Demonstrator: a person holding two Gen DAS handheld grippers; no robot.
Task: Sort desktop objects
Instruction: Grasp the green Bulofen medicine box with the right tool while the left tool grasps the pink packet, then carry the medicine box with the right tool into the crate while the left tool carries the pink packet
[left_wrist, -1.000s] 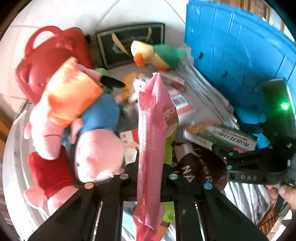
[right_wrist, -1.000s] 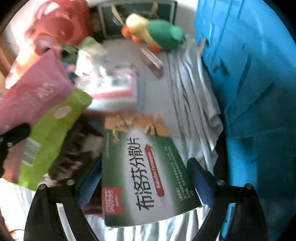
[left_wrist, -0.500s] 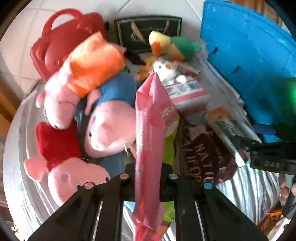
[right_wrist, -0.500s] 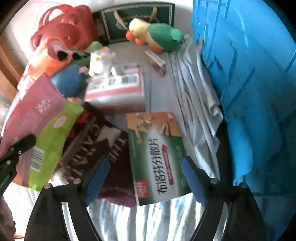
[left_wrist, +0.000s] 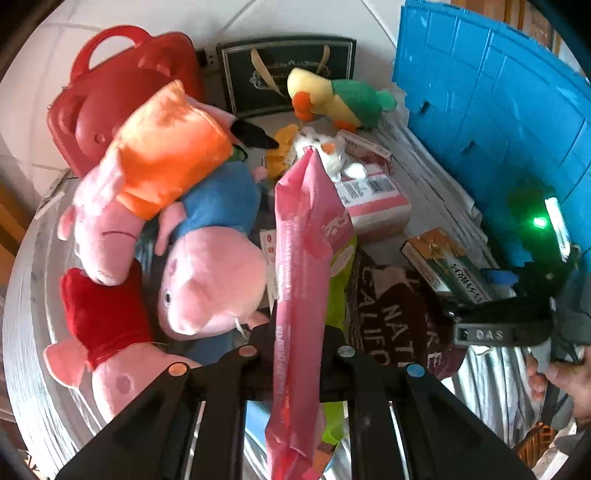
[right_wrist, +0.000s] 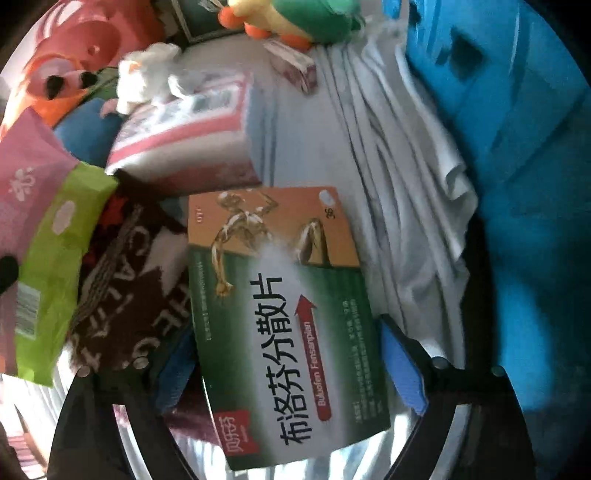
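Progress: early by the look of it; most things unsorted, heaped together on the table (left_wrist: 26, 332).
Left tool (left_wrist: 295, 354): pressed tight on pink packet (left_wrist: 303, 258), held upright.
Right tool (right_wrist: 291, 354): jaws just opening, spread either side of green medicine box (right_wrist: 280, 314), pads not pressing.
Left to do: plush pigs (left_wrist: 207, 280), duck toy (left_wrist: 340, 98), carton, dark cloth.
Surface: striped grey cover, rumpled.
Room: blue crate (left_wrist: 491, 110) at right, red bag (left_wrist: 122, 99) behind, white tiles.

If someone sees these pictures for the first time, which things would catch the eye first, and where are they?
Probably the pink packet standing upright in the middle of the left wrist view, clamped in the shut left gripper. To its left lies a heap of pink pig toys in orange, blue and red clothes. In the right wrist view a green and orange medicine box fills the centre, lying between the open jaws of the right gripper, with a blue crate on the right.
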